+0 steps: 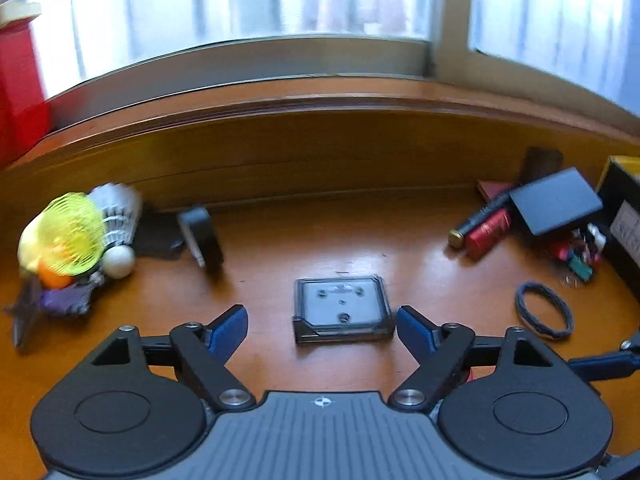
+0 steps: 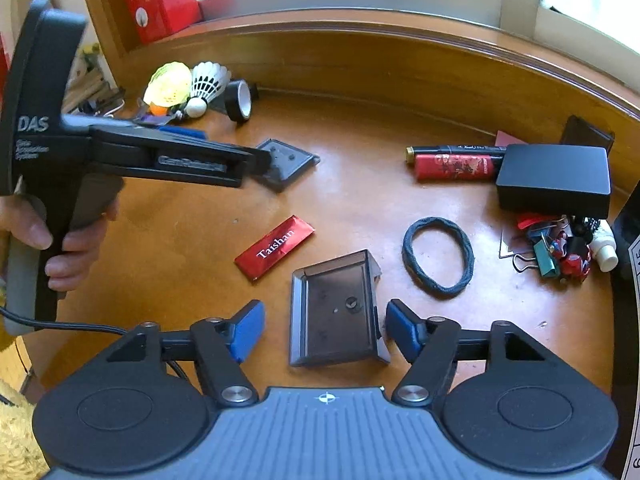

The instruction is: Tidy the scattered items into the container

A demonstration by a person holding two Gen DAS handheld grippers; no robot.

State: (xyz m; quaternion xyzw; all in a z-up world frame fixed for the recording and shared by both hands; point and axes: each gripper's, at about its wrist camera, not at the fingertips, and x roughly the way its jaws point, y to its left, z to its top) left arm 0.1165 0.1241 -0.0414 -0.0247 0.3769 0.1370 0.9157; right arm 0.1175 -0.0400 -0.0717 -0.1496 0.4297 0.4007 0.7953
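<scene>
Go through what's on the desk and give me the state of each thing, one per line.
Left claw: open, straddling a small tray, not gripping.
Right claw: open, around the smoky tray.
Clear-faced tray: flat on the desk.
Smoky tray: flat, hollow side up.
Tape roll: standing on edge.
Hair tie: lying flat, loose.
Red packet: flat, label up.

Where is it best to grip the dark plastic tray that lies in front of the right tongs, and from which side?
Probably across its two long raised walls, coming from above. The dark plastic tray lies flat on the table, open side up, so only the thin upright rims offer purchase. The right tongs already stand open on either side of it, not touching.
</scene>
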